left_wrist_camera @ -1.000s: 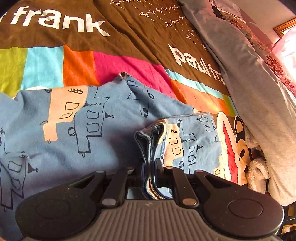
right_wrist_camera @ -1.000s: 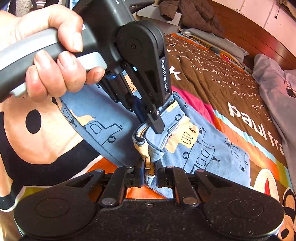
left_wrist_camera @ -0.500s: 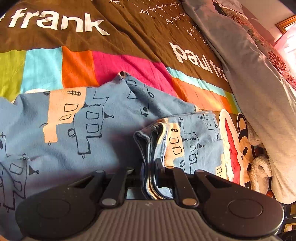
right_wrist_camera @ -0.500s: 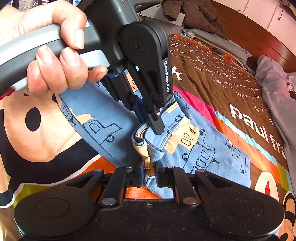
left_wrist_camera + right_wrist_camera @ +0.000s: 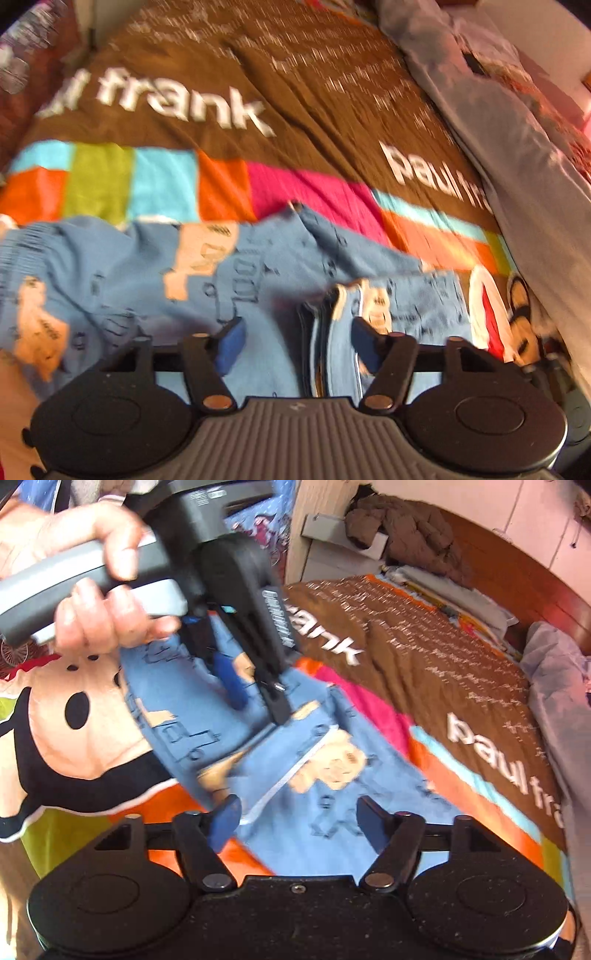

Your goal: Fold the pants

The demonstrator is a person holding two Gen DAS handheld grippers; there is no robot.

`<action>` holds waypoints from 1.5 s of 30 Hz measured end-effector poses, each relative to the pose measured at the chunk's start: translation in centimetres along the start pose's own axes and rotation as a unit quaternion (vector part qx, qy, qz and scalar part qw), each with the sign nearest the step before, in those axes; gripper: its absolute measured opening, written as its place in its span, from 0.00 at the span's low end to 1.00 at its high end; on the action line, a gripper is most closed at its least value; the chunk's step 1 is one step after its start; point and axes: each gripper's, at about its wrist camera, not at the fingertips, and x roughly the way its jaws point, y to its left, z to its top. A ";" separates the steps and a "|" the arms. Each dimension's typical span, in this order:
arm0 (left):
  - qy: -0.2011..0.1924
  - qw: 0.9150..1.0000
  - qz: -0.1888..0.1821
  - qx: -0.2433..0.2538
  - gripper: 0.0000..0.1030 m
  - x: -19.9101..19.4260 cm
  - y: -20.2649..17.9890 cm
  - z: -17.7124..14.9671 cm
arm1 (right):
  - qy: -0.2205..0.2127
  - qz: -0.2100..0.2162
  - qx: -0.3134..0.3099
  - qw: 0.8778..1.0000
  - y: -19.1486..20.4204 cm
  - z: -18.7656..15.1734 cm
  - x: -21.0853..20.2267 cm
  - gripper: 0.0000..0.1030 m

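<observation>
The blue pants [image 5: 258, 280] with black truck drawings and peach patches lie folded on the bedspread. My left gripper [image 5: 295, 341] is open, its blue pads apart over the stacked leg cuffs [image 5: 332, 332]. My right gripper [image 5: 295, 818] is open above the pants [image 5: 332, 786]. In the right wrist view the left gripper [image 5: 255, 698], held by a hand [image 5: 99, 602], hovers open over the pants' folded edge. Both views are motion-blurred.
The bedspread [image 5: 229, 74] is brown with white lettering and coloured blocks. A grey blanket [image 5: 517, 155] lies along its right side. A wooden headboard [image 5: 517, 576] with a brown jacket [image 5: 402, 531] is behind.
Both grippers were shut on the pants' bunched edges; both have opened and let go. The pants now lie flatter on the bed, and both grippers have lifted back.
</observation>
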 end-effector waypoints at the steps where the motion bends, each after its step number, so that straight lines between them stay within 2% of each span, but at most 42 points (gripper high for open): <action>1: -0.022 1.000 0.014 0.001 0.79 -0.6 -0.5 -0.2 | 0.001 -0.016 0.003 1.000 -1.0 -0.2 -0.1 0.86; 3: -0.055 0.998 0.038 0.010 0.84 -1.2 -1.9 -0.6 | 0.006 -0.052 0.010 0.999 -3.0 -0.4 0.3 0.90; 7: -0.091 0.990 0.096 0.047 0.85 0.7 -5.0 -1.6 | -0.008 -0.097 0.011 0.995 -6.5 -0.5 2.8 0.96; 10: -0.086 0.983 0.153 0.062 0.80 3.6 -5.8 -2.4 | -0.027 -0.074 0.024 0.997 -9.1 -1.5 5.9 0.97; 12: -0.071 0.977 0.191 0.069 0.81 5.4 -5.3 -2.9 | -0.007 -0.064 0.008 0.998 -10.4 -2.5 8.6 0.95; 14: -0.086 0.976 0.185 0.069 0.84 5.5 -4.5 -3.5 | 0.001 -0.067 -0.001 0.998 -12.1 -3.4 10.6 0.96; 15: -0.086 0.976 0.185 0.075 0.84 5.3 -4.5 -3.6 | -0.006 -0.068 0.015 0.998 -13.2 -3.7 10.7 0.99; 18: -0.085 0.975 0.192 0.076 0.84 4.4 -4.9 -3.5 | 0.001 -0.104 0.025 0.994 -15.3 -4.1 10.2 0.99; 19: -0.087 0.975 0.193 0.069 0.83 3.7 -5.0 -3.6 | 0.003 -0.108 0.029 0.994 -15.6 -4.1 9.6 0.96; 21: -0.095 0.975 0.192 0.060 0.84 2.2 -5.5 -4.0 | 0.000 -0.108 0.028 0.994 -15.2 -3.8 7.7 0.90; 23: -0.092 0.978 0.177 0.054 0.88 1.4 -5.8 -4.8 | -0.007 -0.078 0.012 0.997 -13.4 -3.8 5.3 0.91; 25: -0.063 0.976 0.198 0.063 0.88 2.1 -6.2 -6.0 | 0.011 -0.074 0.003 0.997 -11.4 -4.4 4.1 0.94; 26: -0.046 0.973 0.219 0.065 0.88 2.8 -6.2 -6.7 | 0.035 -0.092 0.005 0.995 -10.8 -5.2 4.1 0.94; 27: -0.041 0.972 0.224 0.064 0.90 3.2 -5.8 -7.5 | 0.059 -0.115 0.011 0.992 -10.5 -6.2 4.3 0.94; 29: -0.065 0.974 0.210 0.055 0.92 2.8 -5.0 -8.6 | 0.091 -0.156 0.045 0.982 -10.7 -8.5 4.4 0.95; 30: -0.065 0.975 0.205 0.051 0.92 2.5 -4.7 -8.7 | 0.104 -0.171 0.056 0.978 -10.9 -9.1 4.2 0.95; 33: -0.050 0.977 0.207 0.021 0.91 0.9 -4.2 -8.2 | 0.104 -0.178 0.031 0.978 -10.5 -9.0 2.4 0.94; 35: -0.043 0.974 0.224 -0.001 0.91 -0.9 -3.8 -7.9 | 0.093 -0.157 0.012 0.983 -9.8 -7.7 1.0 0.95; 38: -0.055 0.971 0.230 -0.046 0.92 -4.0 -2.5 -7.9 | 0.073 -0.113 -0.010 0.991 -8.3 -4.8 -0.2 0.98; 39: -0.062 0.969 0.231 -0.061 0.93 -5.0 -1.8 -8.0 | 0.066 -0.089 -0.013 0.994 -8.0 -3.9 -0.2 0.98; 41: -0.077 0.965 0.235 -0.082 0.94 -6.8 -0.4 -8.2 | 0.046 -0.006 -0.012 0.999 -7.2 -1.7 0.1 0.97; 43: -0.092 0.963 0.234 -0.095 0.98 -8.1 1.3 -8.3 | 0.027 0.069 -0.024 0.997 -6.3 0.5 0.8 0.95; 45: -0.102 0.962 0.229 -0.106 0.98 -8.8 3.1 -8.2 | 0.027 0.115 -0.060 0.991 -4.9 2.5 2.0 0.94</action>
